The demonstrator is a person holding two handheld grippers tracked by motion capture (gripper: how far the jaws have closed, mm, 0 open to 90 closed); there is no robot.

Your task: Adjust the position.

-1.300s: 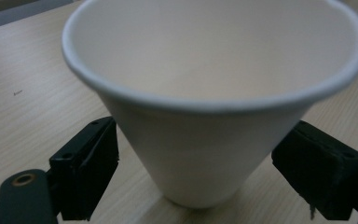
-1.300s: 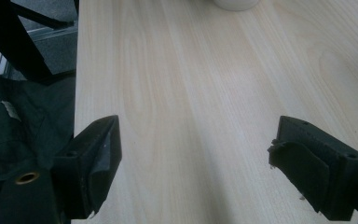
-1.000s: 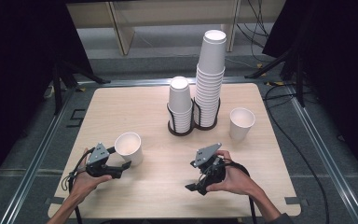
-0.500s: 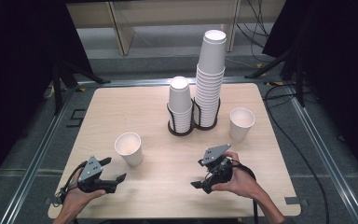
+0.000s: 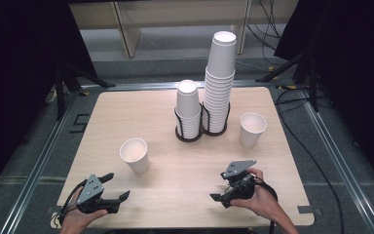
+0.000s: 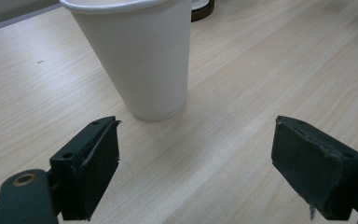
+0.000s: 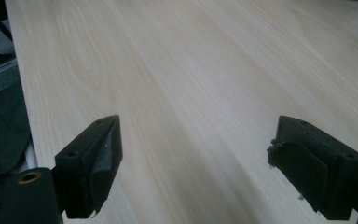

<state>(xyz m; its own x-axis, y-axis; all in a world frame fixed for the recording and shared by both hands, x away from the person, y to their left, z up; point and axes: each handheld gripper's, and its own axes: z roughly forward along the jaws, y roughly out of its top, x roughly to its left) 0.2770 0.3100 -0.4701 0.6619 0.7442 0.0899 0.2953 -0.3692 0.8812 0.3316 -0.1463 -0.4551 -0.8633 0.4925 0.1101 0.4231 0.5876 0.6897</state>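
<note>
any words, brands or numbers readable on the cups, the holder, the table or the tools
None: no readable text in any view.
The near cup, the far cup and both stacks are plain white.
The black holder and the wooden table carry no print.
The left tool and right tool show no label.

White paper cup (image 5: 135, 155) near left and white paper cup (image 5: 251, 129) at right, both plain, with a faint cream tint inside. Two stacks of white cups (image 5: 219, 83) at the far centre, seated in a black wire holder (image 5: 200, 134). Table (image 5: 126, 112): pale beige wood with fine lengthwise grain. Left gripper (image 5: 118, 189) and right gripper (image 5: 215, 187): black, each topped by a grey plate. Surrounding floor (image 5: 39, 146): dark grey.
</note>
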